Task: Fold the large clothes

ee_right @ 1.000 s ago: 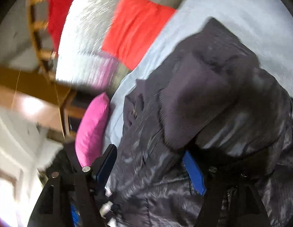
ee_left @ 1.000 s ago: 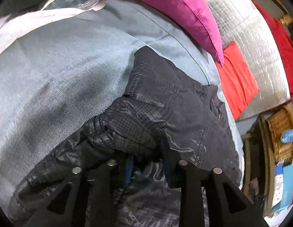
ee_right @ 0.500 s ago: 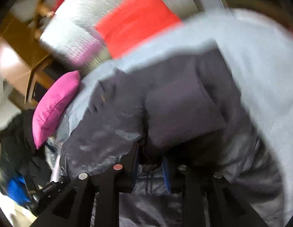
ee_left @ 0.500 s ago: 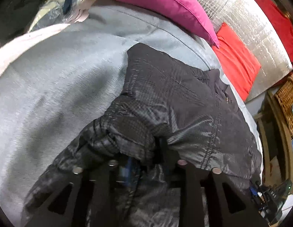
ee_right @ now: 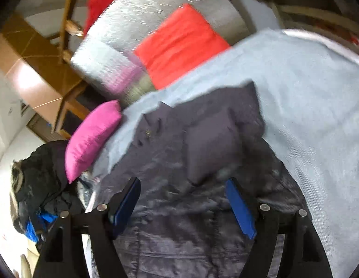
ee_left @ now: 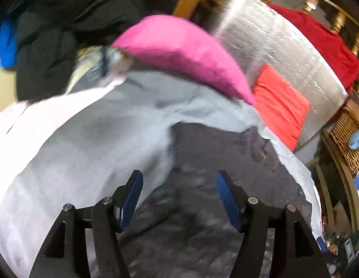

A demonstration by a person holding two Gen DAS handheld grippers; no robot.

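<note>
The dark jacket (ee_right: 198, 166) is lying flat on the pale blue bed cover (ee_right: 313, 106), its long axis running away toward the pink cushion (ee_left: 184, 53). Both claws are hovering above its near end; the left gripper (ee_left: 179, 194) and right gripper (ee_right: 184, 199) are opening, nothing between their jaws, neither clearly nearer

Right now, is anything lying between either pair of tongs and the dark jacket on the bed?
Nothing visible is. Both the left tongs and right tongs are opening with empty space between their pads, and the jacket lies directly beyond them on the grey cover. The pink pillow sits farther back, off the jacket.
</note>
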